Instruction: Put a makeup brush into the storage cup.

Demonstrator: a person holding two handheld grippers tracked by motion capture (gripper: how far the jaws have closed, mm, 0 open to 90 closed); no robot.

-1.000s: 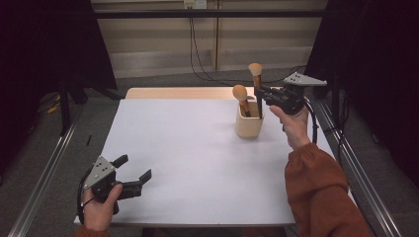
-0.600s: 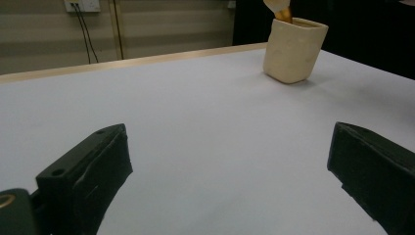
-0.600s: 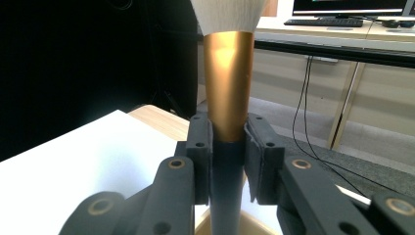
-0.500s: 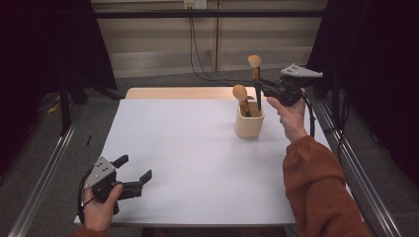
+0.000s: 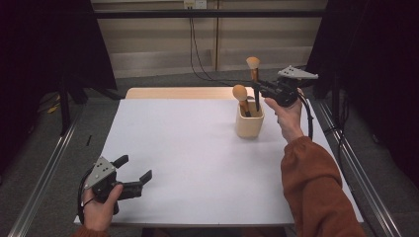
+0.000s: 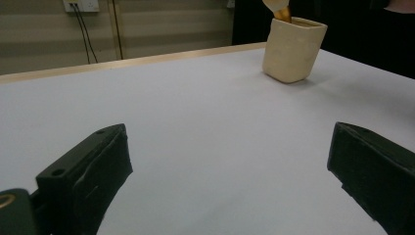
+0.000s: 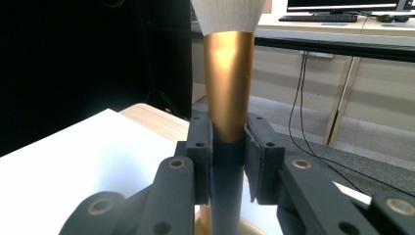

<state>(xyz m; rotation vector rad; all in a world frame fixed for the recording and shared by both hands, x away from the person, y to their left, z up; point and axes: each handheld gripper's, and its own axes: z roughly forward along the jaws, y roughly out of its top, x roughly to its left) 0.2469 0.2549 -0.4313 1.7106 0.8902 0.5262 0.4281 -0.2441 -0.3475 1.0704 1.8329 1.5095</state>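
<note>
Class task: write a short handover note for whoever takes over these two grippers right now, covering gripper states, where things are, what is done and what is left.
Right gripper: shut on the makeup brush, clamped where the gold ferrule meets the dark handle, upright, handle end low over the beige holder.
Left gripper: open, holding nothing, near the front left corner of the white table.
Second brush stands in the holder.
Done: one brush gripped.
Left: judging by the lift, probably clear the holder and set the brush down, then the second brush.
</note>
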